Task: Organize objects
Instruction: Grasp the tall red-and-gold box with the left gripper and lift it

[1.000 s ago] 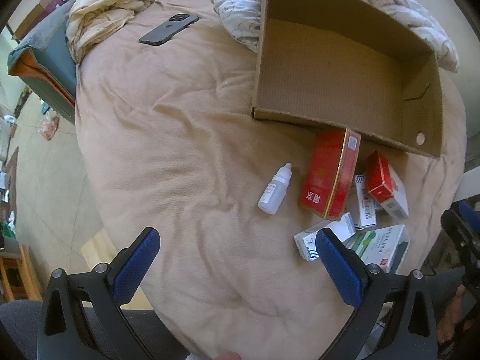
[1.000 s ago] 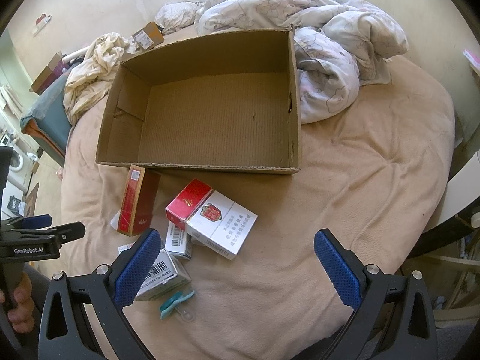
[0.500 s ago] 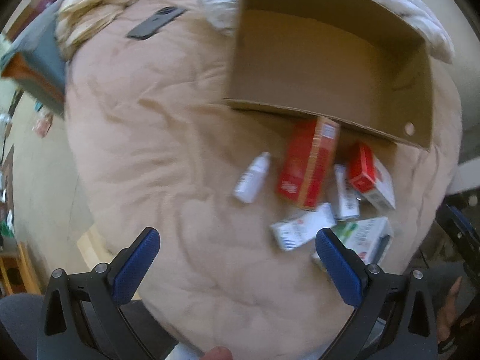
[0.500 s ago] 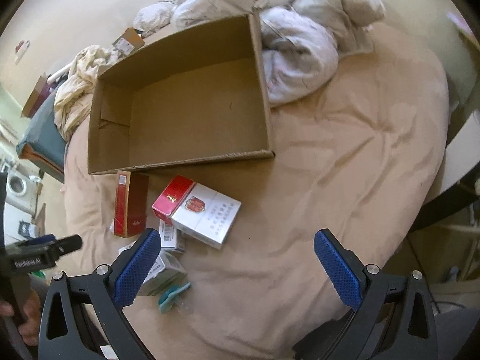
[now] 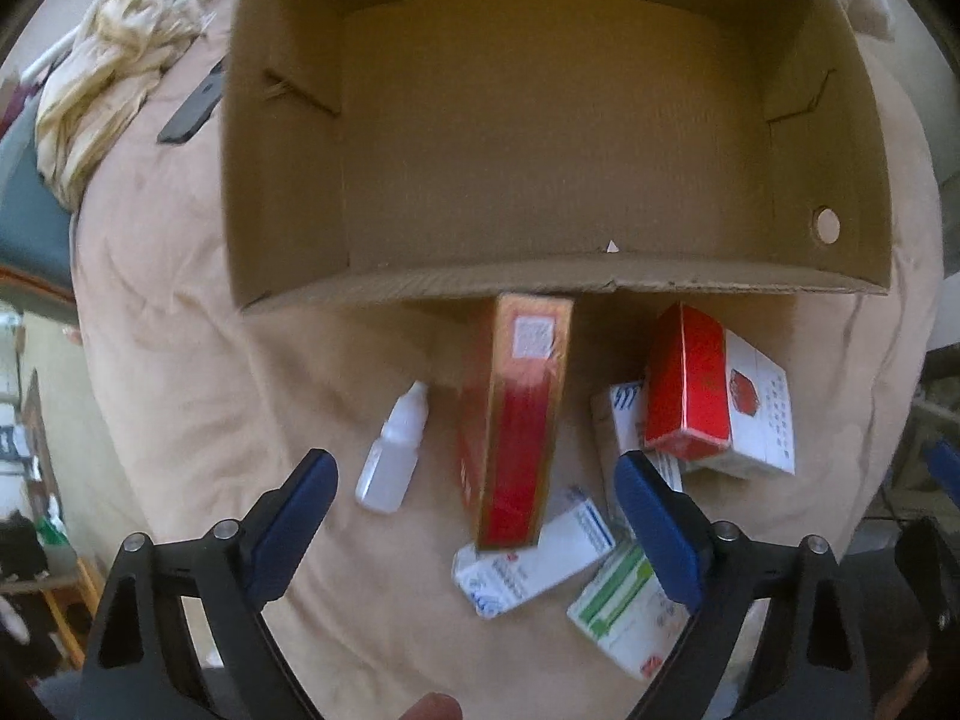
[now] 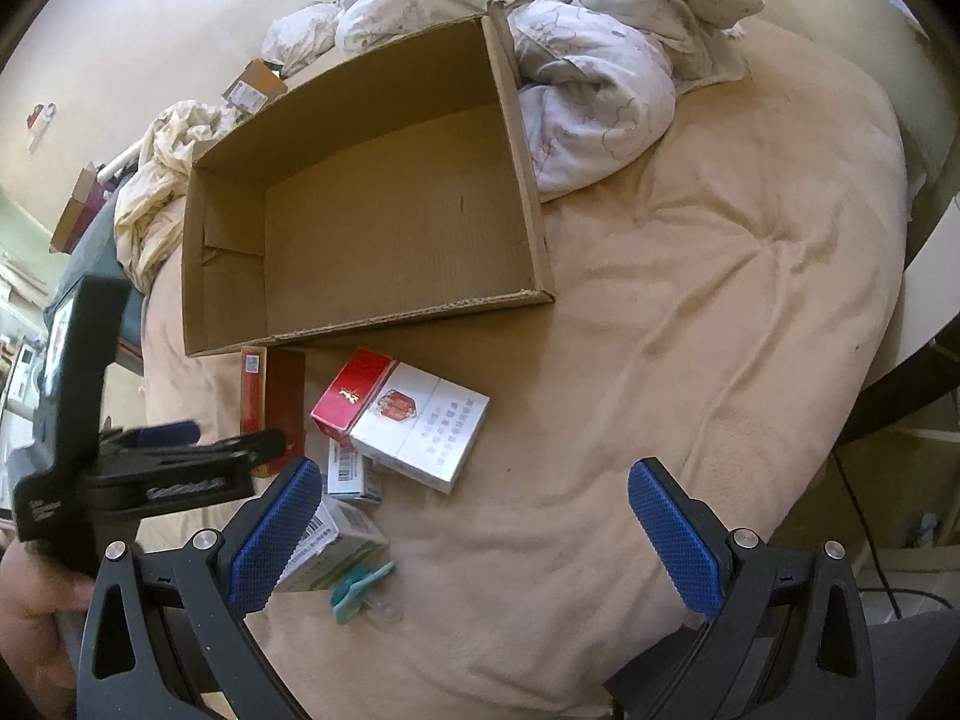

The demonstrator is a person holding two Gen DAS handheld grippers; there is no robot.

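An empty cardboard box lies on the beige bed. In front of it lie a tall red carton, a white dropper bottle, a red and white cigarette pack and several small medicine boxes. A teal pacifier lies by them. My left gripper is open, just above the red carton's near end. My right gripper is open and empty over the bedcover, right of the pile. The left gripper also shows in the right wrist view.
A crumpled white duvet lies behind the box. A cream cloth and a dark phone lie at the bed's far left. The bed's edge drops off at left and right, with a dark chair frame at right.
My left gripper has moved forward and down toward the red carton and the box, which now look much larger. My right gripper has shifted a little to the right; the objects have not moved.
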